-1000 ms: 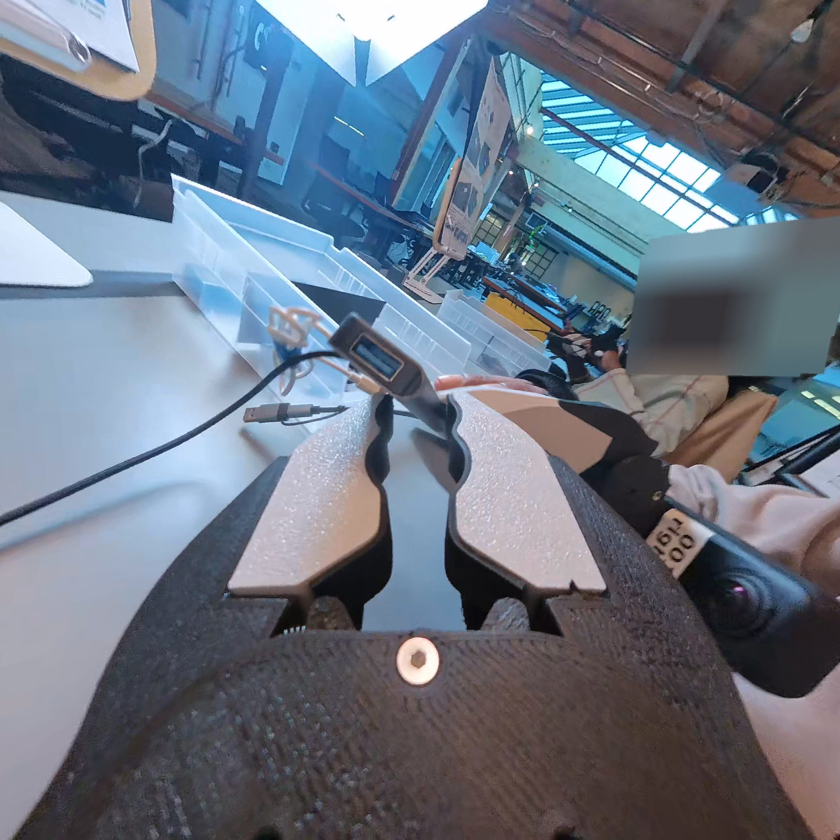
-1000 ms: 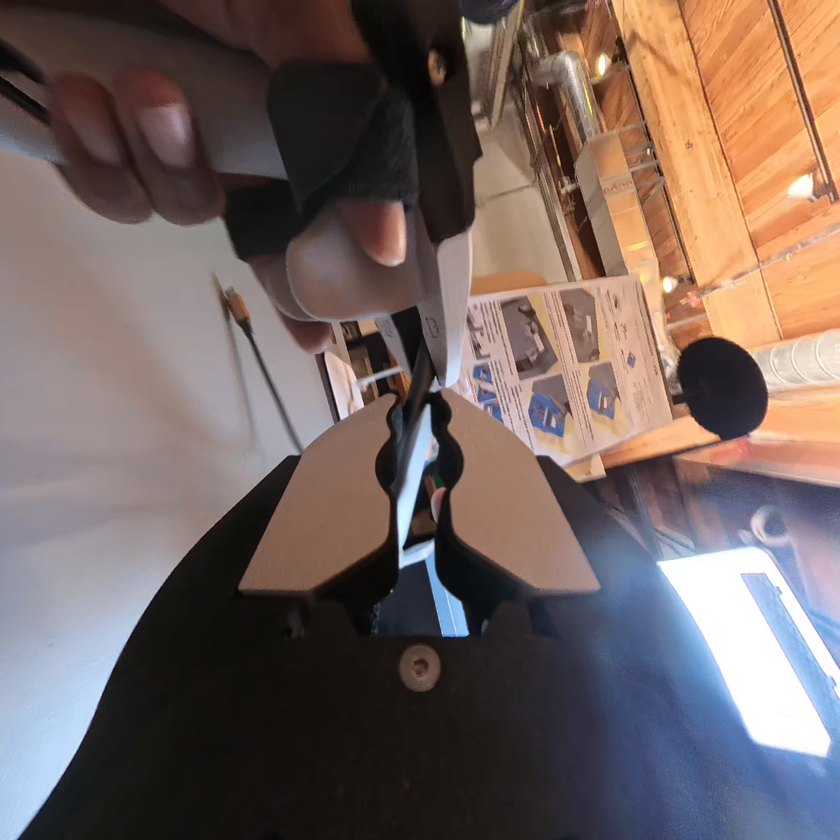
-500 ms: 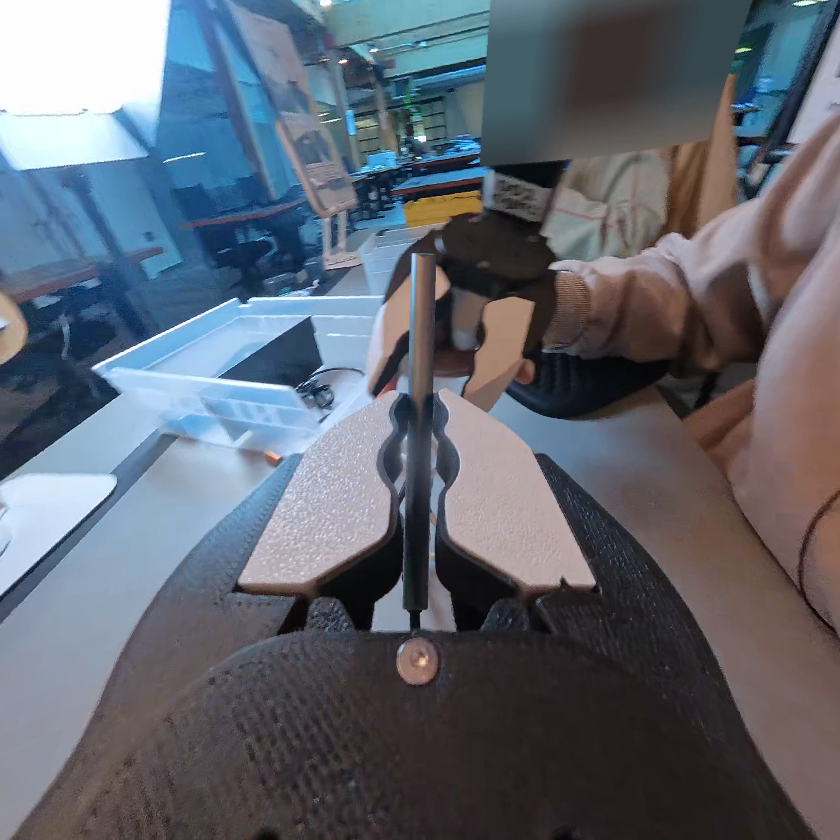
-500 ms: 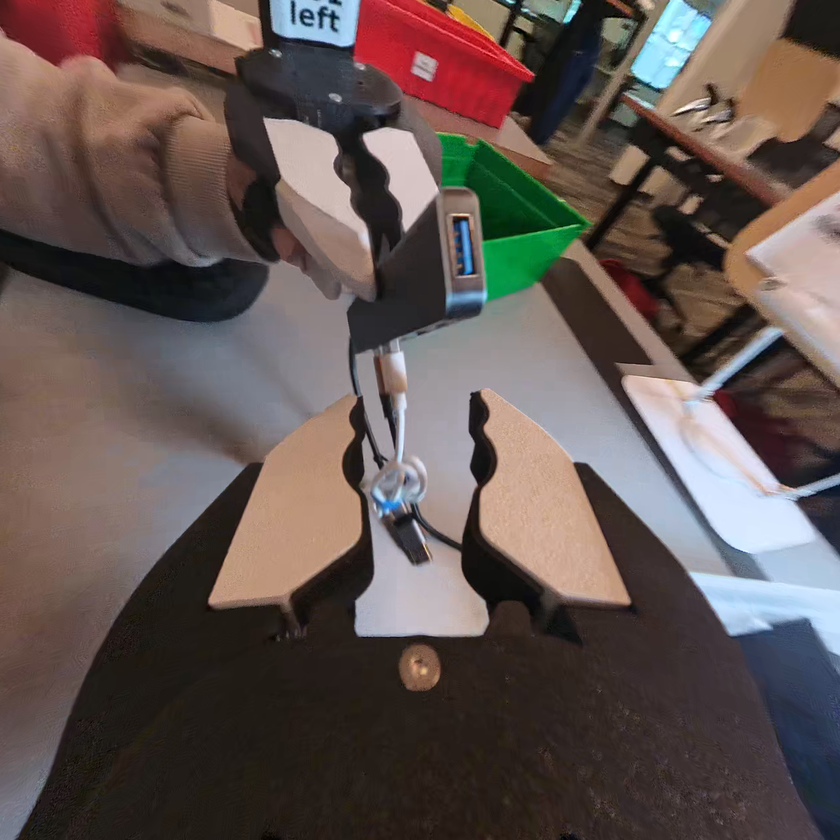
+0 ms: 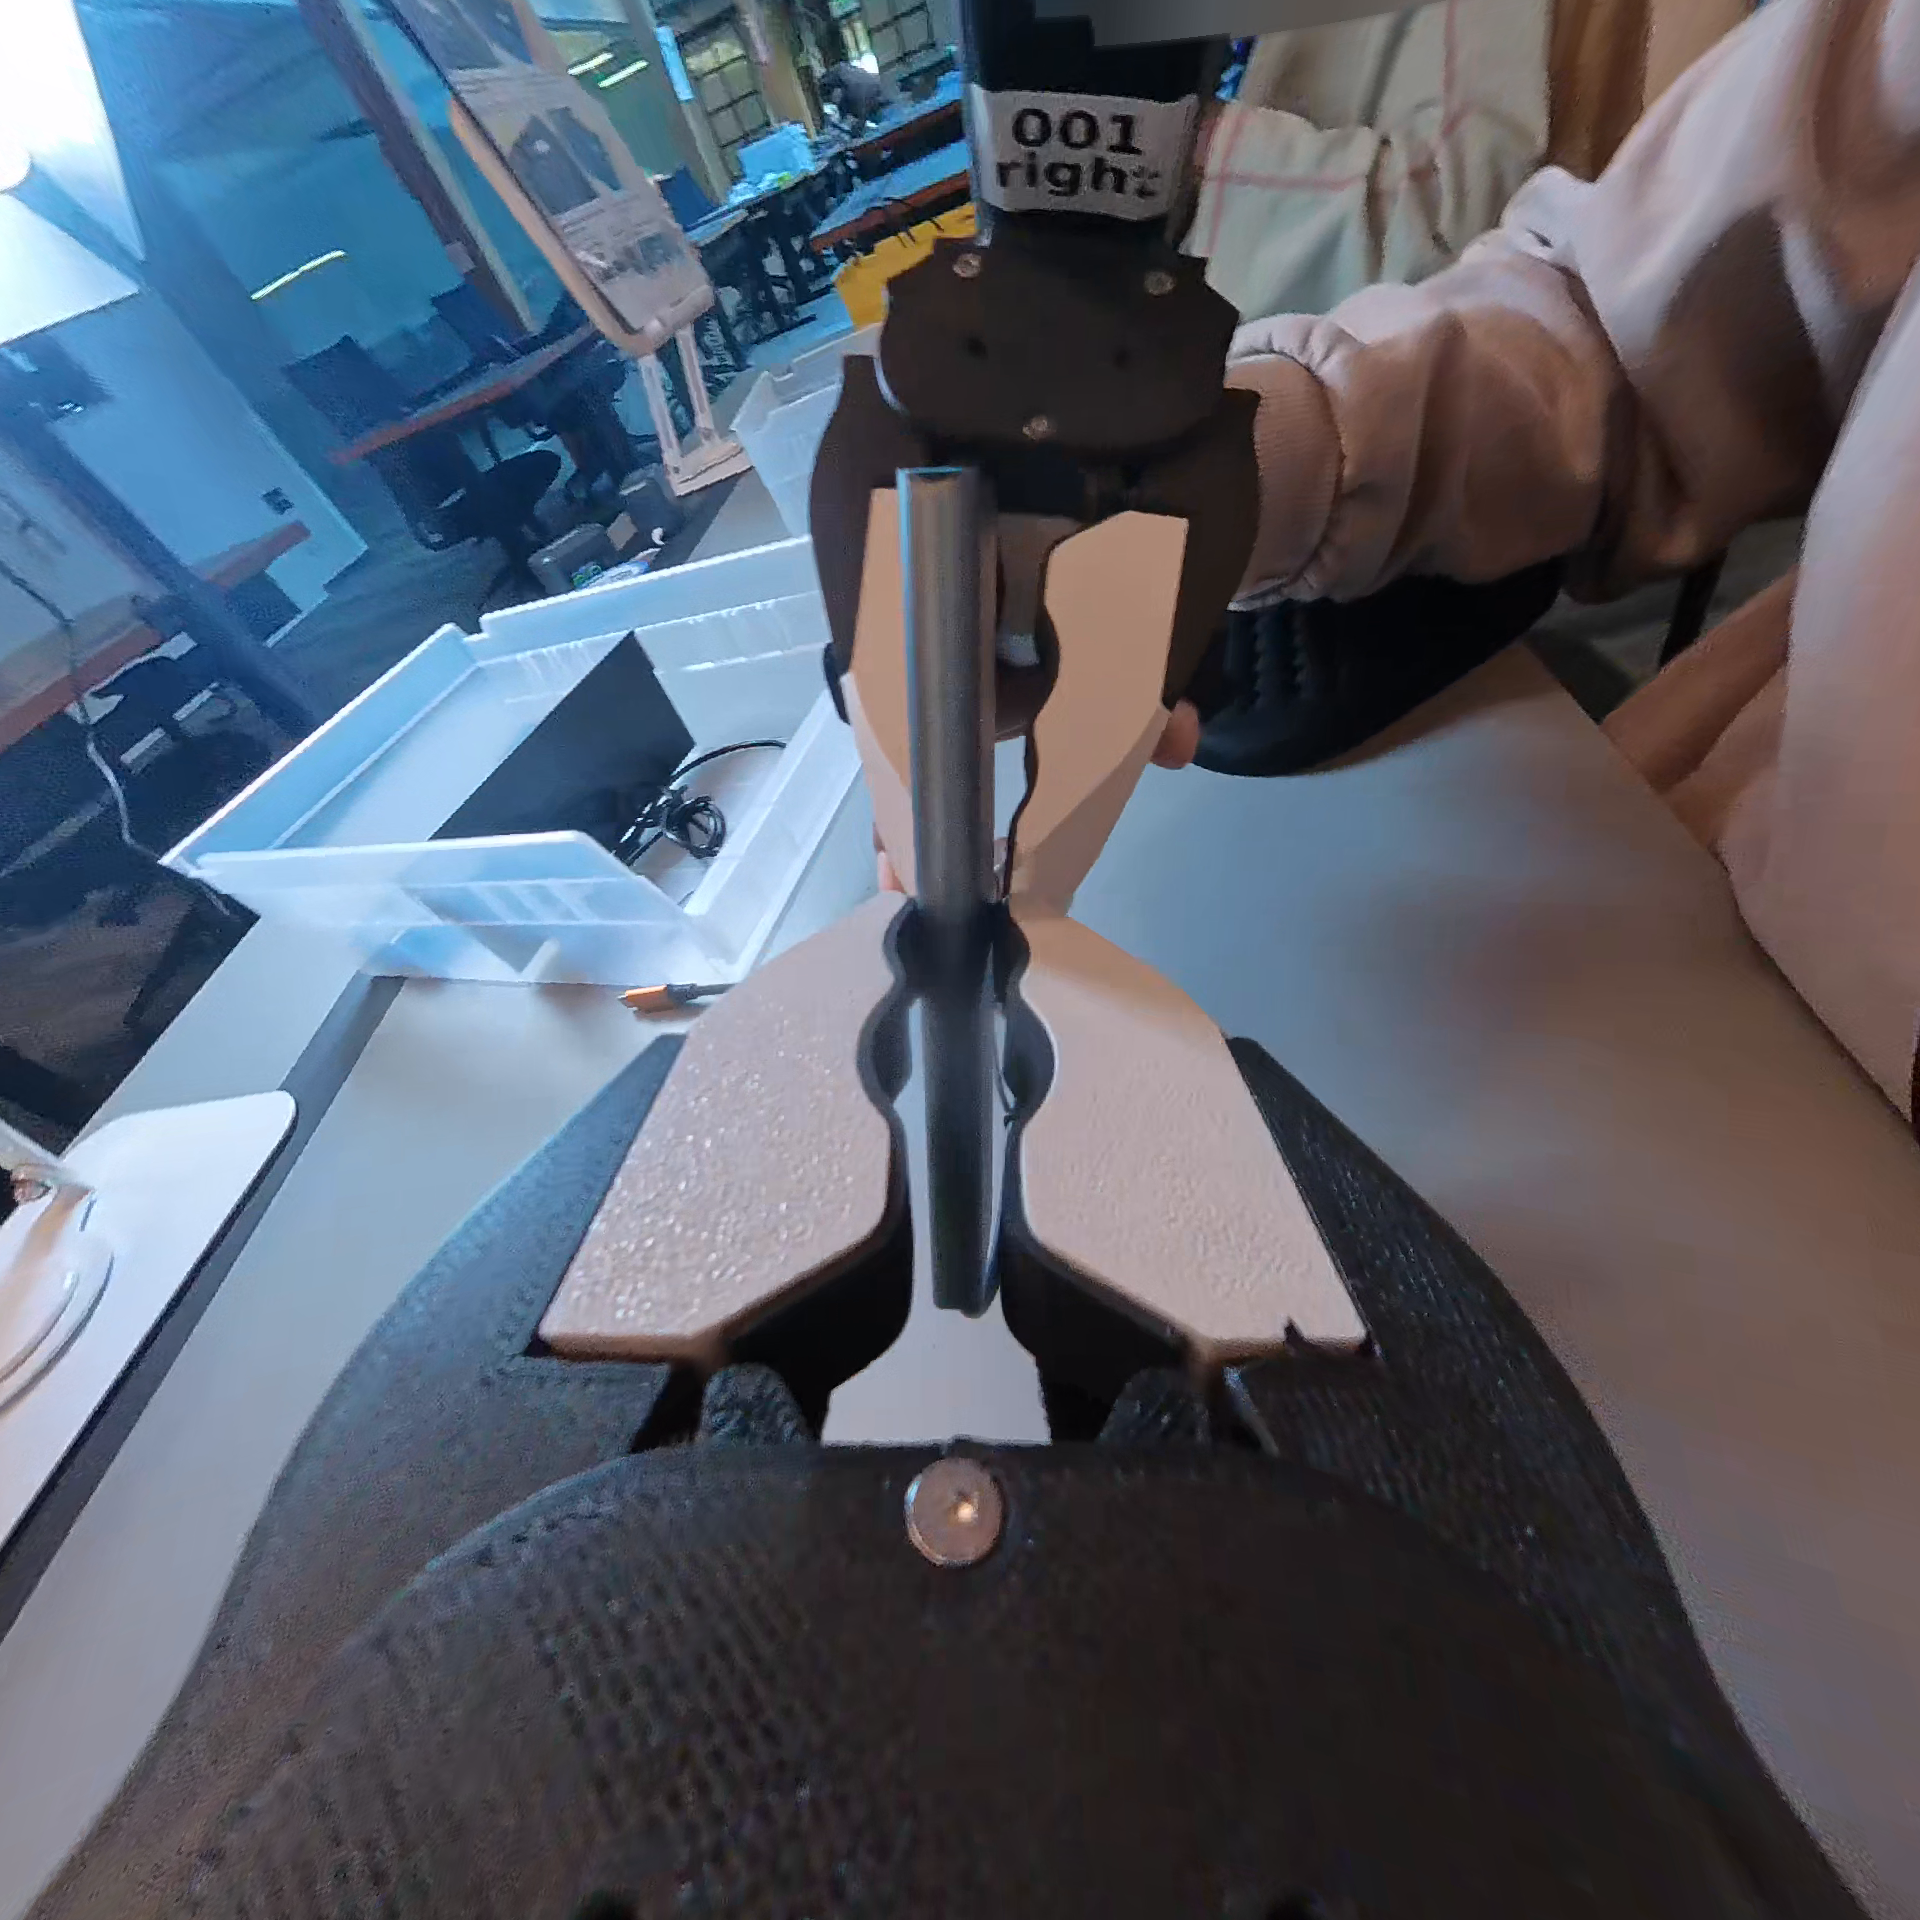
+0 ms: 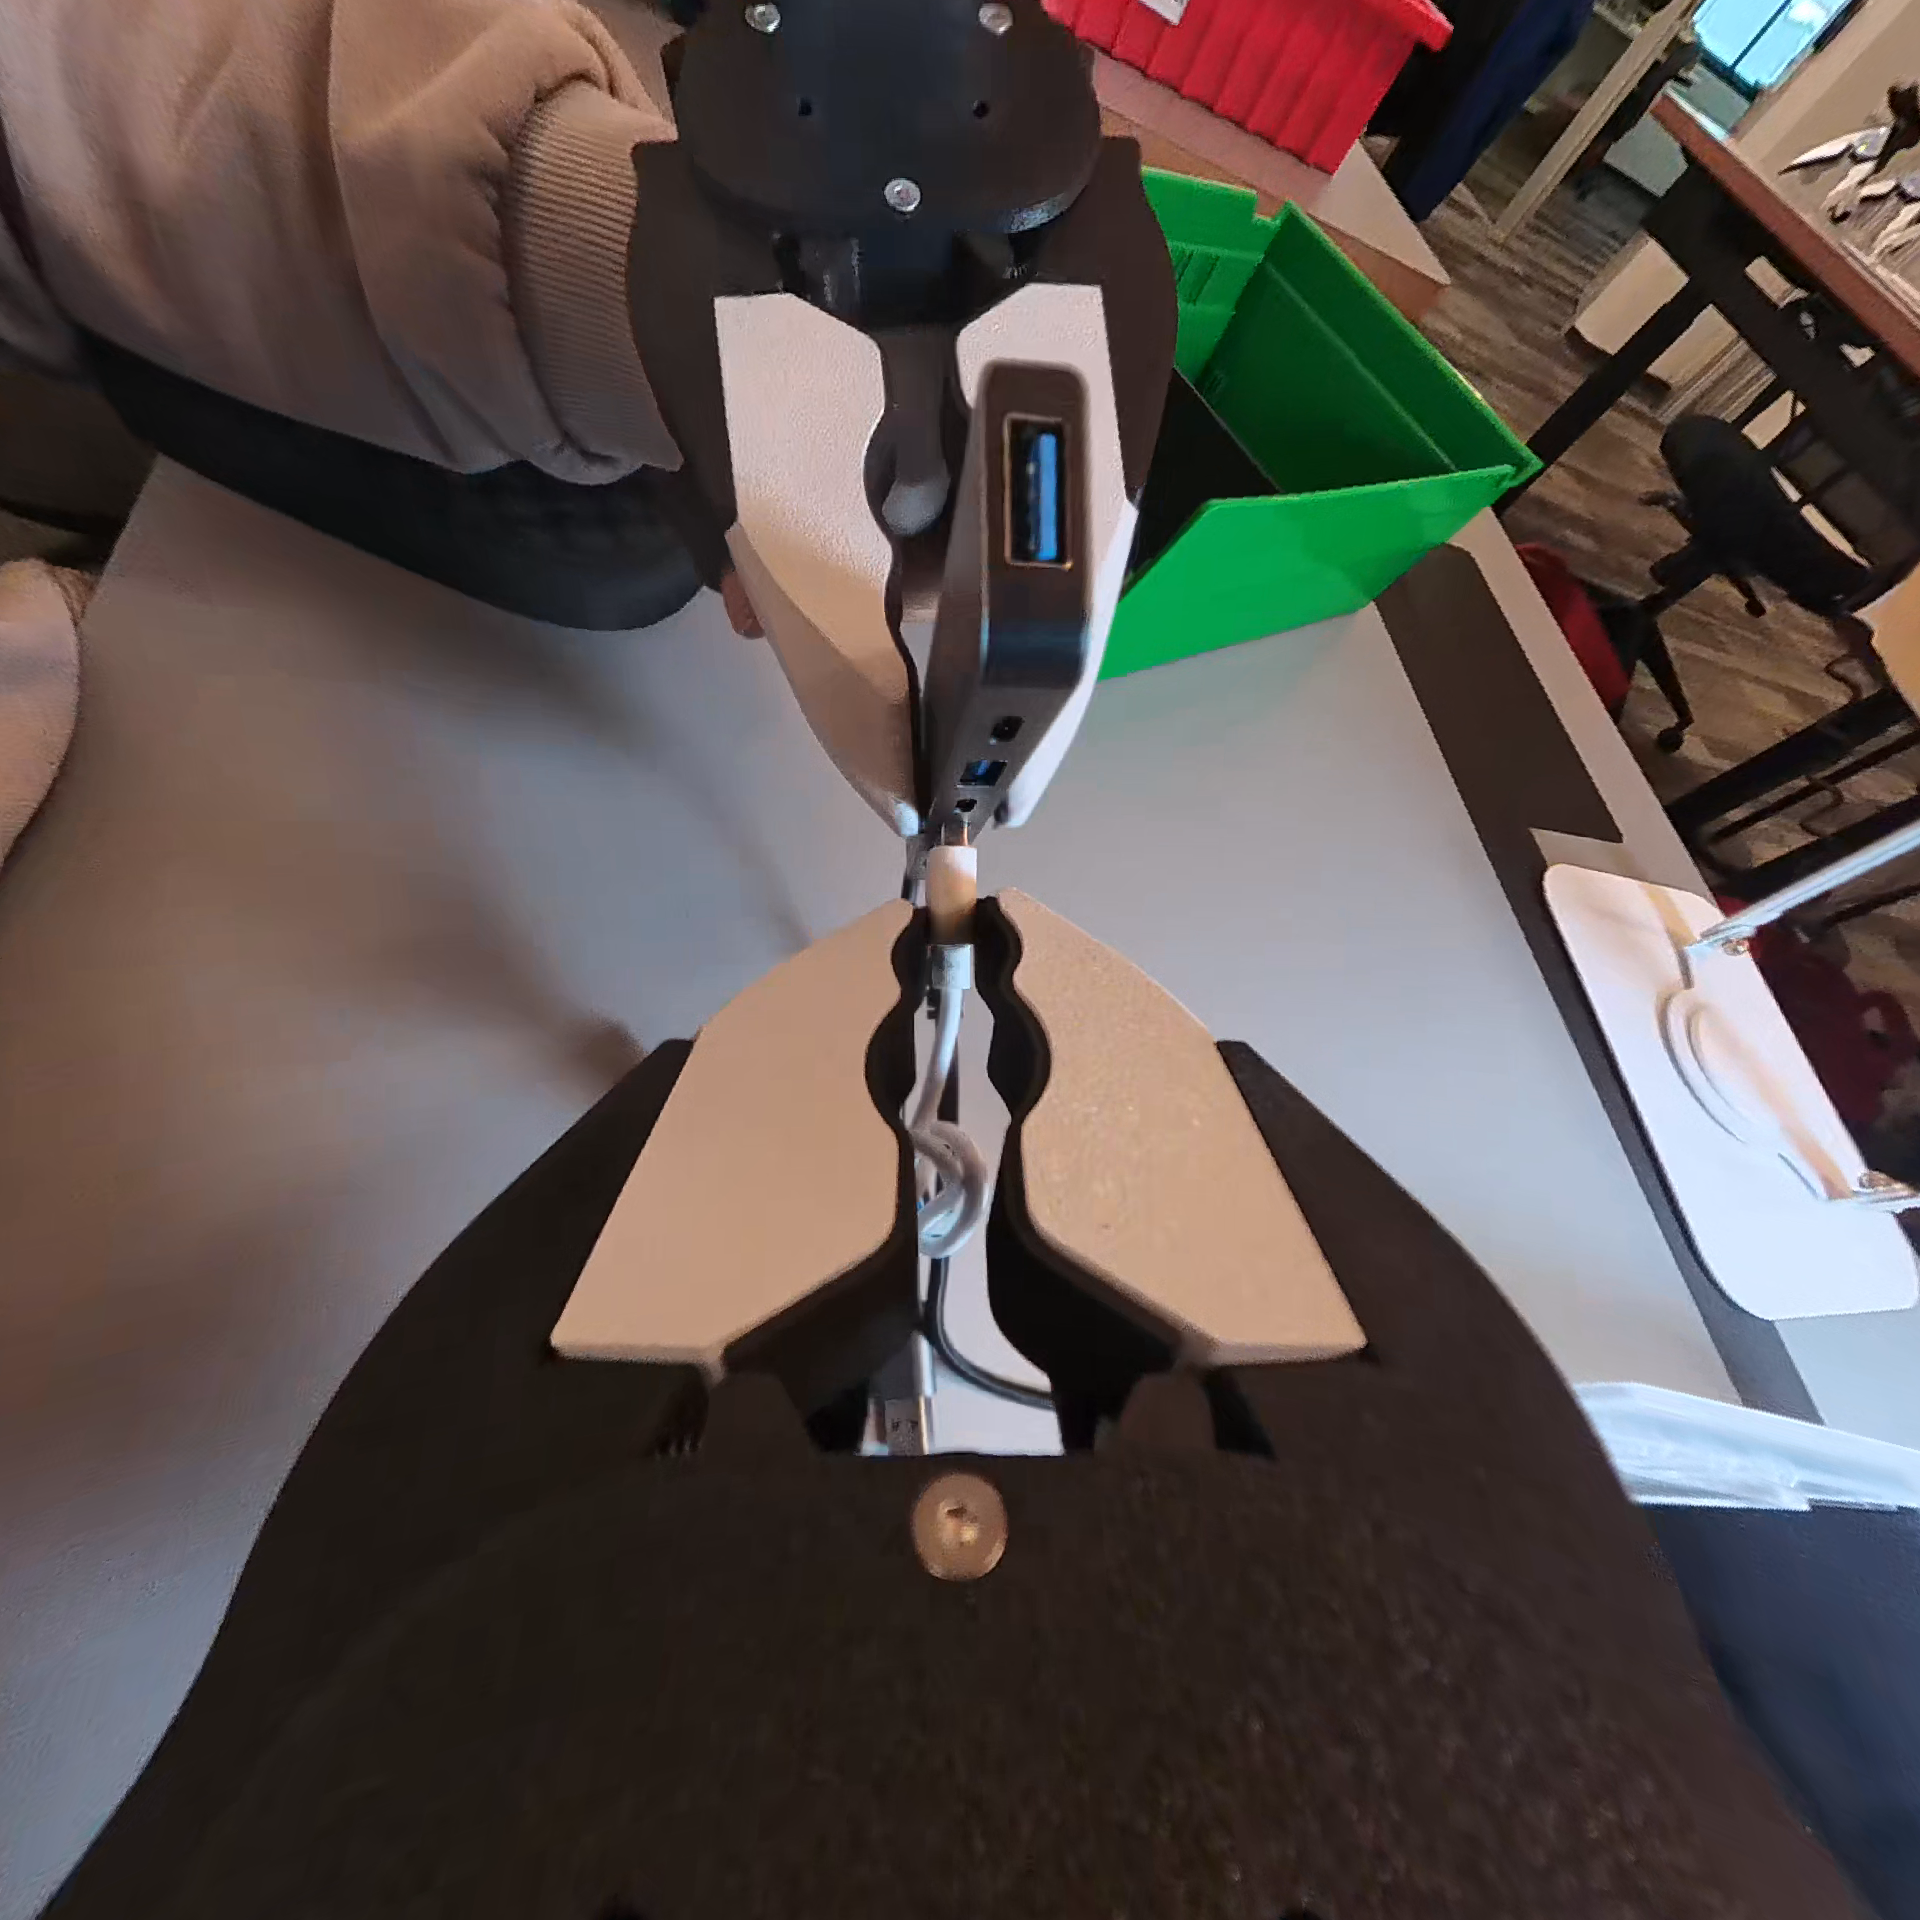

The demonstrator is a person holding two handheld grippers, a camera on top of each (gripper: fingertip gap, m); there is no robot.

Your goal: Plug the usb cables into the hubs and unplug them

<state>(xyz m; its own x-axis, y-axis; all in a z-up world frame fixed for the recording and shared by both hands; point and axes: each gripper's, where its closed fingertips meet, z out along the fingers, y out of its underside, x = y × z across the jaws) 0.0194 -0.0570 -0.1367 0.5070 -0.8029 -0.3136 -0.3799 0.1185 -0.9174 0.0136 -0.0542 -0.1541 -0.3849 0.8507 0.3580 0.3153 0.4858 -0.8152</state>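
Note:
My left gripper [image 5: 954, 925] is shut on a slim grey USB hub [image 5: 940, 727], held edge-on above the white table. In the right wrist view the hub [image 6: 1023, 582] shows a blue port on its end, and the left gripper [image 6: 958, 821] faces me. A white cable plug [image 6: 954, 878] sits in the hub's lower end. My right gripper [image 6: 954, 920] is shut on that plug, tip to tip with the left one. The white cable [image 6: 940, 1174] loops down between my right fingers. A black cable [image 6: 977, 1371] hangs behind it.
A clear plastic organiser tray [image 5: 499, 894] lies at the left, with an orange-tipped cable [image 5: 665, 1000] beside it. A green bin [image 6: 1309, 520] stands behind the hub. A white lamp base [image 6: 1704, 1091] is at the table edge. A person's sleeve [image 5: 1507, 416] is close by. Left and right tips are no more than a few centimetres apart.
My right gripper was open around the hanging white cable half a second ago and has now closed on its plug. The two grippers have moved closer together.

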